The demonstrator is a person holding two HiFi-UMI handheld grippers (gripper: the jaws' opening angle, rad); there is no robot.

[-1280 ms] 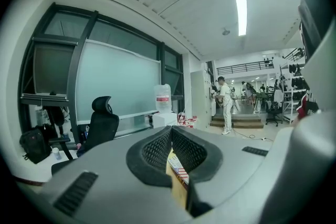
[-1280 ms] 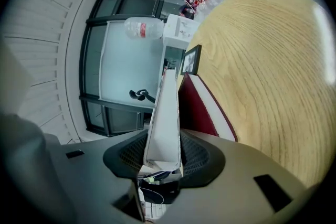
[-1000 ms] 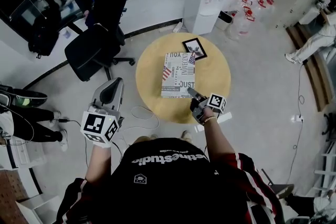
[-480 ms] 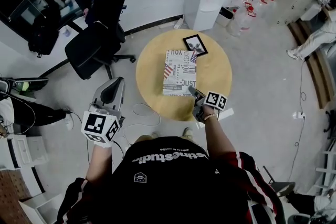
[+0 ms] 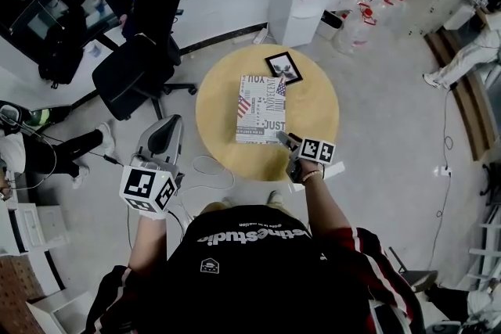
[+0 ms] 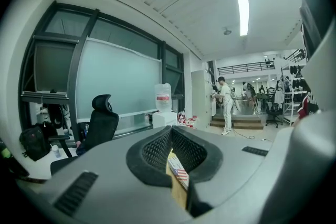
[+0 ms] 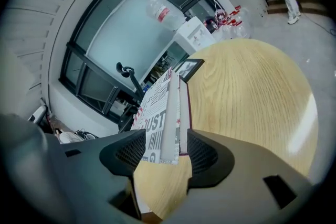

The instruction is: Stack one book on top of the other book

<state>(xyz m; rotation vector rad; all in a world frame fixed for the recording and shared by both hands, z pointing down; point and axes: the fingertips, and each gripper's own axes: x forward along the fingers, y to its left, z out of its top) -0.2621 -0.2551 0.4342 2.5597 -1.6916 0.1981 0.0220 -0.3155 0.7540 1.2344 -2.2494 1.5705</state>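
Head view: a round pale wooden table (image 5: 313, 121) carries a white book with a black-lettered cover (image 5: 261, 109), lying flat at the centre. A small black picture frame (image 5: 282, 66) sits at the table's 12 o'clock. The right gripper (image 5: 282, 138) meets the book at its 5 o'clock corner, nearest the person. The left gripper (image 5: 167, 123) hangs off the table at 8 o'clock, well apart from the book.

Left gripper view: the left gripper (image 6: 171, 131) has its jaws closed together on nothing. A sliver of the book (image 6: 178, 173) shows far off, past the jaws.

Right gripper view: the right gripper (image 7: 167, 152) has just been opening its jaws. They stand wide on either side of the book corner, with no pad pressing on it. The lettered book (image 7: 157, 113) rests on a second book with a dark red edge (image 7: 184, 113). The stack runs away toward 12 o'clock on the table (image 7: 247, 92).
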